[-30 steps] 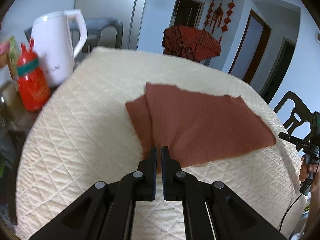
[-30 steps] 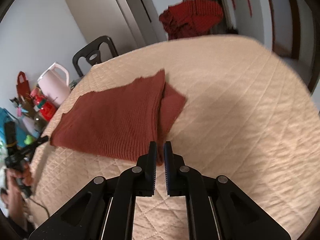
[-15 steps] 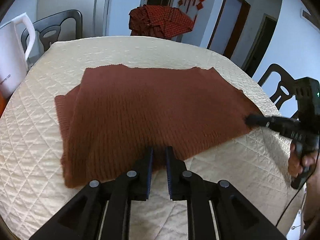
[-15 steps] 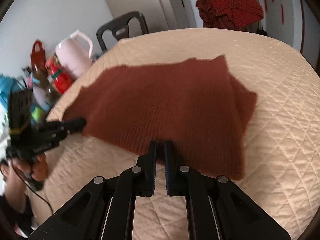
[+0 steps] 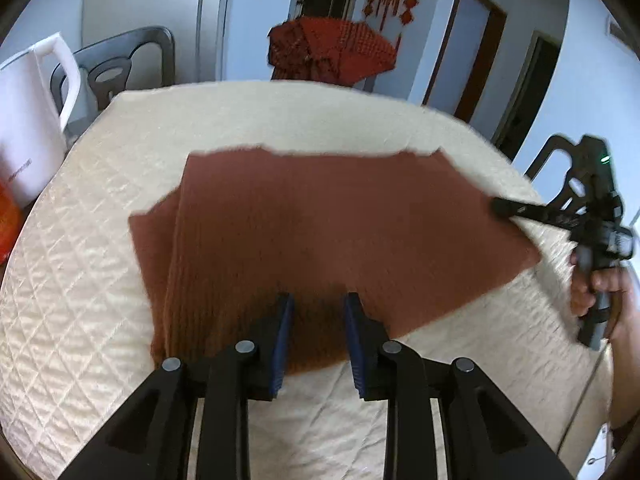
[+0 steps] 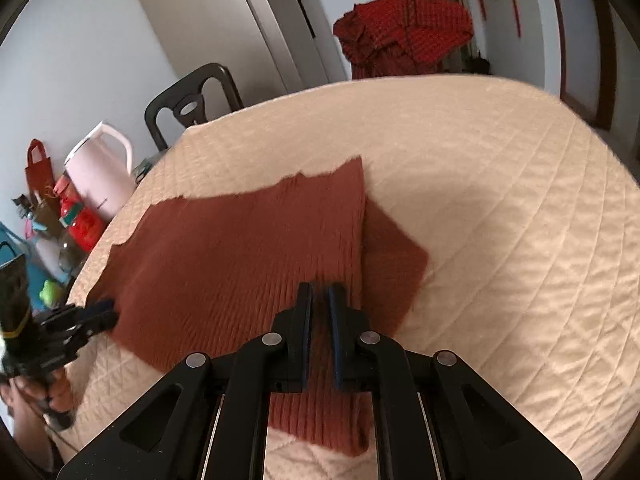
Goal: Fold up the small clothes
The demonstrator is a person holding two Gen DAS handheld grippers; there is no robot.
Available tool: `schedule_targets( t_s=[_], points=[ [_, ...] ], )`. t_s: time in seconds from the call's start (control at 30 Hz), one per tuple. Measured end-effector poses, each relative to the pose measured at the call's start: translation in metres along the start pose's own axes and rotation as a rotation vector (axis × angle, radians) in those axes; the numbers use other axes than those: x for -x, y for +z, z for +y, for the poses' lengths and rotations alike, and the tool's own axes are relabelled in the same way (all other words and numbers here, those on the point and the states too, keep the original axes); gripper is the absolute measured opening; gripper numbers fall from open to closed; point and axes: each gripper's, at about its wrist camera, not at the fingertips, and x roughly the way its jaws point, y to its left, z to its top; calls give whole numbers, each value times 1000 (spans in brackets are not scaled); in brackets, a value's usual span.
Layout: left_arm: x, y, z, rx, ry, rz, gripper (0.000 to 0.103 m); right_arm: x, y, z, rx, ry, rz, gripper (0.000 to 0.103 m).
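A rust-brown knit garment (image 5: 320, 232) lies flat and folded on the cream quilted table cover (image 5: 100, 280), with a narrower layer sticking out at one end. My left gripper (image 5: 318, 304) hovers over its near edge. The jaws are opening, and only flat fabric shows in the gap between them, none of it pinched. From the right wrist view it appears at the garment's (image 6: 240, 248) left corner as the left gripper (image 6: 100, 312). My right gripper (image 6: 320, 294) is shut, low over the garment's other end. No raised fold shows between its pads. The left wrist view has the right gripper (image 5: 500, 206) at the garment's right edge.
A white kettle (image 5: 28, 120) and a red bottle (image 6: 80, 220) stand off the table's left side. Dark chairs (image 5: 120, 68) ring the table, and one at the back carries a red cloth (image 5: 332, 48). A hand (image 5: 596, 284) holds the right gripper's handle.
My left gripper slid from the garment's left corner along its near edge, and its jaws went from shut to parted. The right gripper moved in over the garment and stayed shut.
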Motion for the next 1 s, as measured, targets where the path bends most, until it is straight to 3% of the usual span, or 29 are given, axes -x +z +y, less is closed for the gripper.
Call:
schedule_targets(
  t_s=[0.17,0.27,0.37,0.43,0.57,0.67,0.77,0.87,1.0],
  points=[
    [-10,31,12,22,76,-59,29,-27,18,-3,-11,-31,23,8],
    [-31,33,36,93,147,-8,29,-38,25,-20,-54,-10,24,8],
    [-25,20,47,124,71,-35,29,-31,26,-28,-59,-16,1,8],
    [-22,18,50,133,63,-37,29,-32,27,-28,-67,-8,5,8],
    [-13,22,42,104,75,-48,29,-29,34,-13,-44,-24,-13,8],
    [-14,44,35,87,93,-79,29,-39,45,5,1,-5,-6,9],
    [-33,65,40,92,125,-60,37,-57,51,9,14,-49,37,9],
    [-57,62,53,114,182,23,37,-67,55,-2,-24,-75,60,10],
    [-46,53,59,134,161,-1,37,-48,48,0,8,-146,39,10]
  ],
)
